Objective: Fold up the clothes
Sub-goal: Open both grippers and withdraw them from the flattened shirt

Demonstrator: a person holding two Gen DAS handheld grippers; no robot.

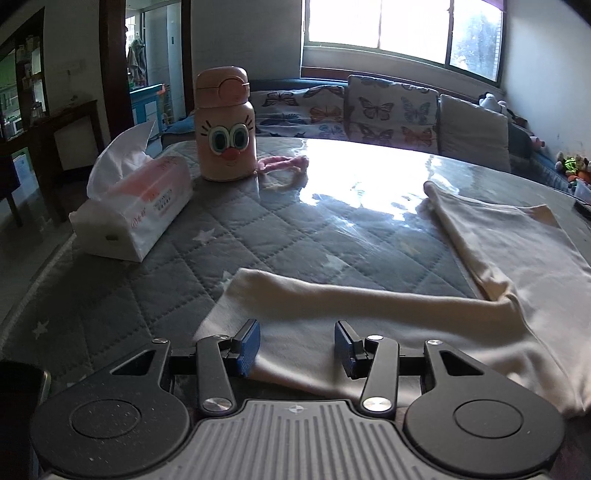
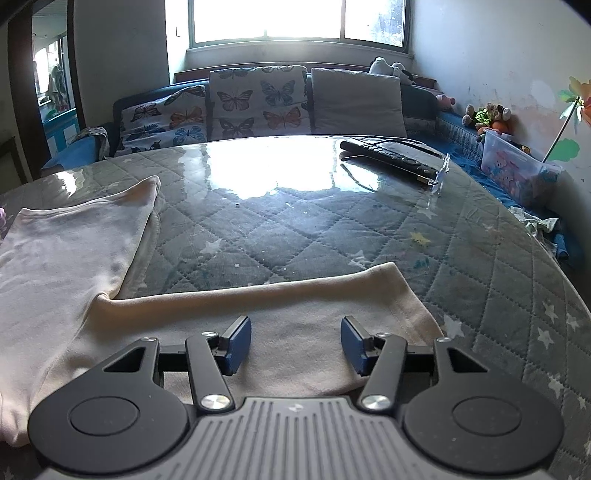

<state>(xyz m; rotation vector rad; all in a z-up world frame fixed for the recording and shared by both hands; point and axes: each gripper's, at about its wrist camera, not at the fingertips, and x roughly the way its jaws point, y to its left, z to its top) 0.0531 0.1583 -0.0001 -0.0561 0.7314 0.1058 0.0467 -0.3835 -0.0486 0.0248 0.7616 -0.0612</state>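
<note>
Left tool: wide open, blue pads well apart, nothing between them, poised over one sleeve end of the cream garment. Right tool: likewise spread wide, gripping nothing, over the opposite sleeve end of the same cream garment. Contact between pads and cloth: cannot tell in either view.

Garment laid flat on the surface, covered by a grey quilted cloth with white stars under a glossy clear sheet. Body of the garment running away from the cameras, folded lengthwise with a doubled edge showing. Left sleeve stretched out sideways along the near edge, ending just ahead of the left tool. Right sleeve stretched the other way, its cuff end just right of the right tool.

Far left on the surface: white tissue pack with a tissue pulled up, and just beside it a pink bottle with a cartoon face, standing upright. Pink strap lying next to the bottle. Far right: dark remote control, well apart from the garment.

Beyond the surface: sofa with butterfly-print cushions, bright window above, soft toys along the right wall.
</note>
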